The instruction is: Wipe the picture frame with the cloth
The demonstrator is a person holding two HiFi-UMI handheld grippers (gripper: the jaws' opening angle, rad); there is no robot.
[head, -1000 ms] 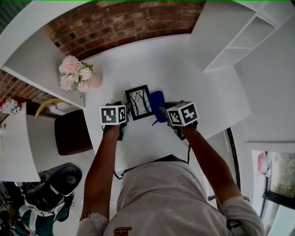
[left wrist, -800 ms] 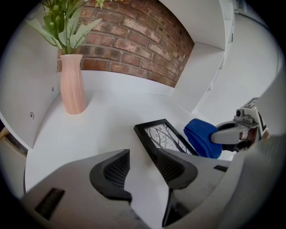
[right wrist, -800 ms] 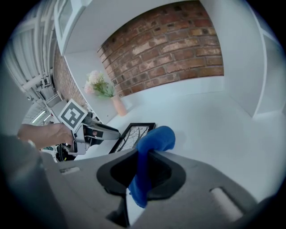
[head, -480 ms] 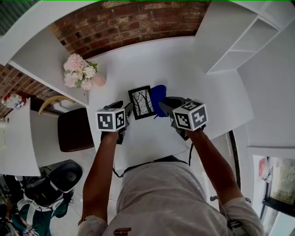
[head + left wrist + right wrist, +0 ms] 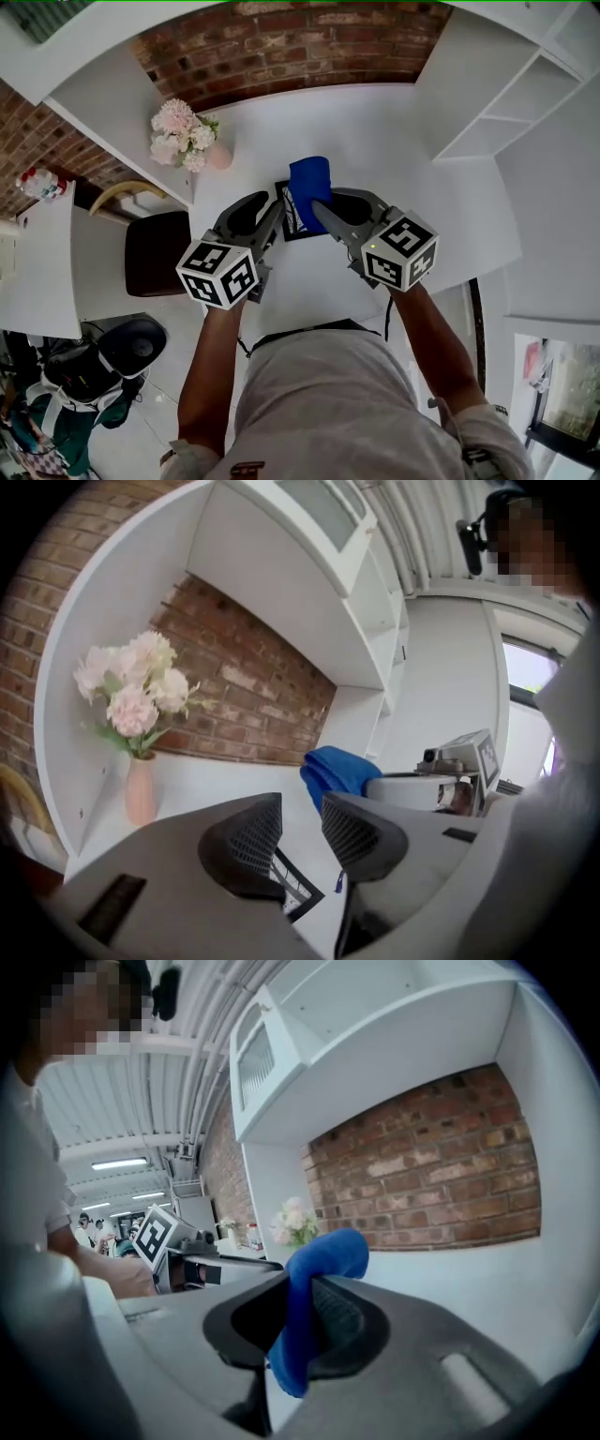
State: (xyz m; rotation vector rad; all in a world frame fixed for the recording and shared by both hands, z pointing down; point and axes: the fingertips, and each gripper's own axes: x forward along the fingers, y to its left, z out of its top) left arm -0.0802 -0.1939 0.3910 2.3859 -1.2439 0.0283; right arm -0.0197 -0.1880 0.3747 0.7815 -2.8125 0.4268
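**A:** Where does the wiping stand? Take it from the biggest thing down.

**B:** The white worktop (image 5: 375, 131) first. The job sits near its middle, in front of the person. Both tools are held above it, side by side, pointing roughly level toward the brick wall (image 5: 281, 42).

**A:** And the grippers themselves?

**B:** The left gripper (image 5: 300, 817) has its jaws spread with a clear gap, and they have just been narrowing. Nothing is pinched there. A corner of the frame shows low down beyond the gap, and no pad presses on it as far as I can see. The right gripper (image 5: 295, 1326) is clamped on the cloth, with a fold squeezed between both pads.

**A:** The frame?

**B:** The picture frame (image 5: 287, 220) is just past the two sets of jaws in the head view, its right part covered by the cloth. I cannot tell whether it lies flat or leans.

**A:** And the cloth?

**B:** The blue cloth (image 5: 310, 183) sticks up out of the right jaws and hangs in front of the frame. Whether it touches the glass, I cannot say from these views.

**A:** So how far along?

**B:** My reading is that the preparation is done, since the cloth is picked up and brought over. No rubbing contact shows, so the wiping proper seems still to come. That means steadying the frame with the left, laying the cloth on its face and border, and passing over them.
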